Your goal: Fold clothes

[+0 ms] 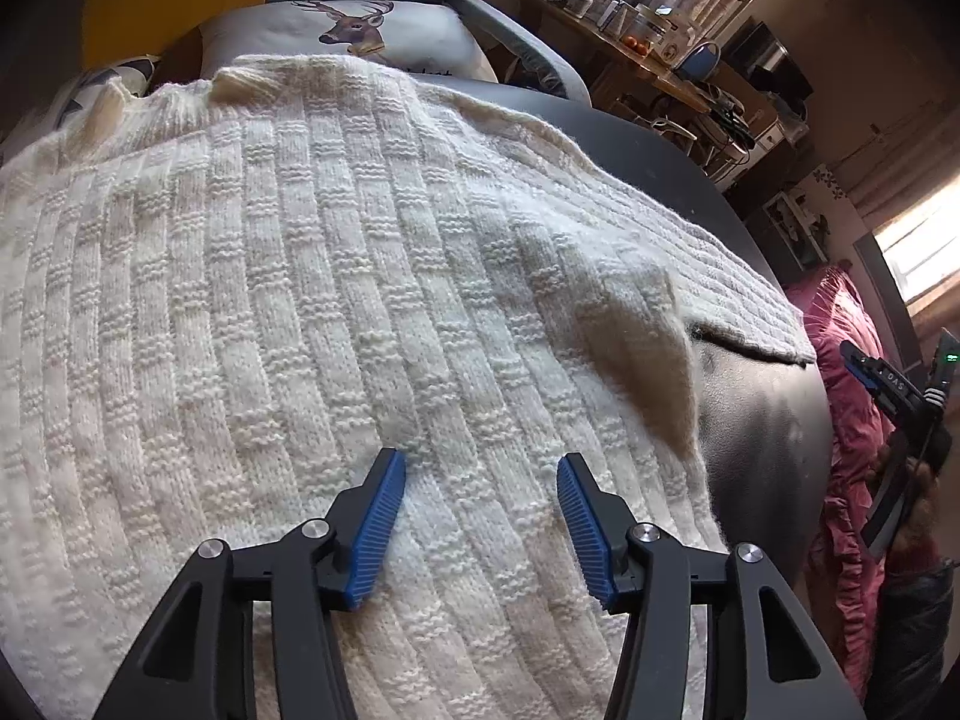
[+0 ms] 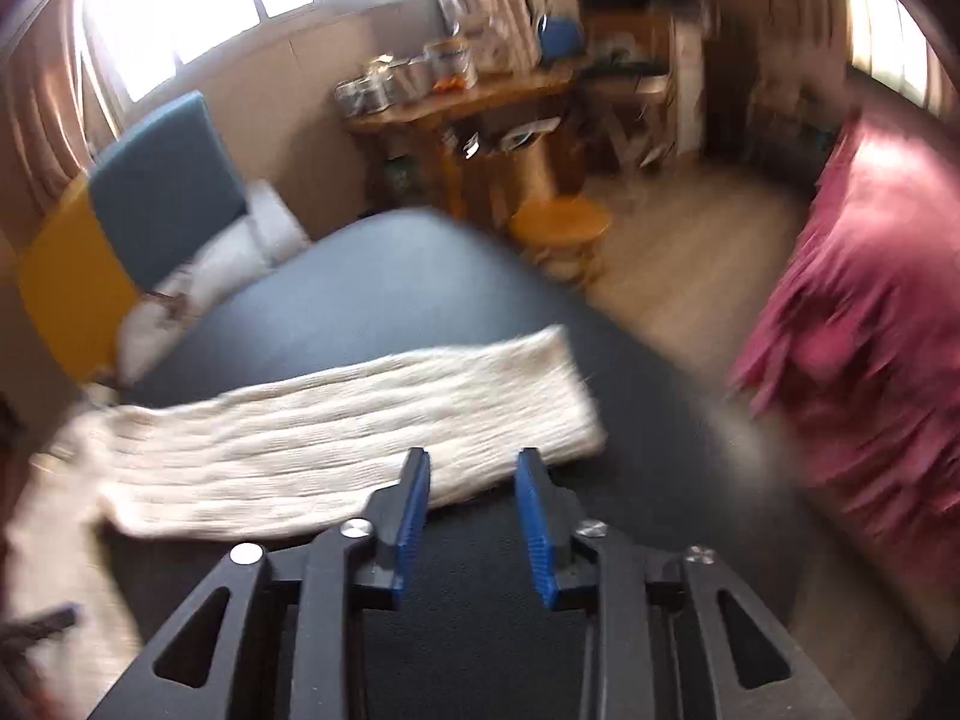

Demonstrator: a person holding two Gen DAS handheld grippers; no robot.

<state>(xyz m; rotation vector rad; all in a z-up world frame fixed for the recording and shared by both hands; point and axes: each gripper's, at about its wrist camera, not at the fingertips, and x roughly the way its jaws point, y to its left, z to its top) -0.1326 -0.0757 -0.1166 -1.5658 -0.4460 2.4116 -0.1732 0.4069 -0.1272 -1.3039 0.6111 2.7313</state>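
A cream knitted sweater (image 1: 300, 300) lies spread flat over a dark grey padded surface (image 1: 762, 420). In the left wrist view it fills most of the frame. My left gripper (image 1: 480, 462) is open just over its lower part, with the blue pads apart and no knit pinched between them. One sleeve (image 2: 360, 420) stretches out across the dark surface (image 2: 390, 288) in the blurred right wrist view. My right gripper (image 2: 474, 456) hovers open at the sleeve's near edge, with nothing between the pads. It also shows at the right edge of the left wrist view (image 1: 855, 360).
A deer-print pillow (image 1: 348, 30) lies beyond the sweater's collar. Pink ruffled bedding (image 2: 870, 330) lies to the right of the surface. A wooden table with jars (image 2: 456, 102) and a round stool (image 2: 561, 222) stand behind. A blue and yellow headboard (image 2: 162, 180) is at the left.
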